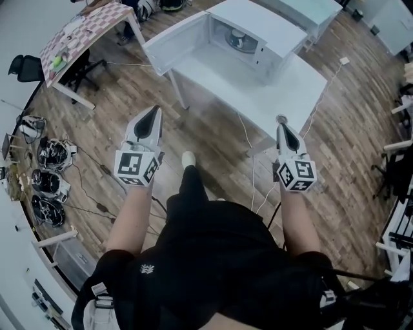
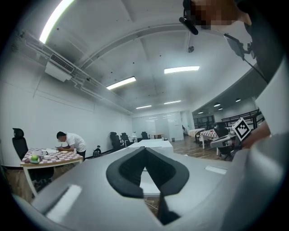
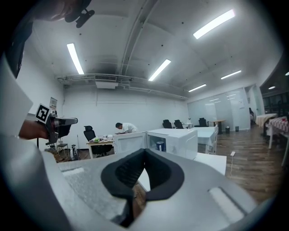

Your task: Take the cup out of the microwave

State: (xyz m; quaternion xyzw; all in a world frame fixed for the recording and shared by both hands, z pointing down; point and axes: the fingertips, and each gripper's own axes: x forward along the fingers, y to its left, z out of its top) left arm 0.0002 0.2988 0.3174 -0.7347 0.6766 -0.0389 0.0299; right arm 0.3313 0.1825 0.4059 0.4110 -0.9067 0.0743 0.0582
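A white microwave point(image 1: 258, 35) stands on a white table point(image 1: 287, 90), its door point(image 1: 174, 42) swung open to the left. Inside it sits a small dark cup point(image 1: 237, 40). The right gripper view shows the same open microwave point(image 3: 178, 142) with the cup point(image 3: 160, 145) in its cavity, well ahead of the jaws. My left gripper point(image 1: 151, 118) and right gripper point(image 1: 282, 122) hover over the wooden floor, short of the table's near edge, both pointing toward it. Both are shut and hold nothing. The left gripper point(image 2: 144, 149) points level at the white table beyond it.
A checkered table point(image 1: 84, 29) with a person point(image 3: 124, 127) seated at it stands at the far left, beside a black office chair point(image 1: 26, 67). Headsets and gear point(image 1: 51, 174) lie on the floor at left. White cables point(image 1: 253, 167) trail under the table. Another white table point(image 1: 310, 9) stands behind.
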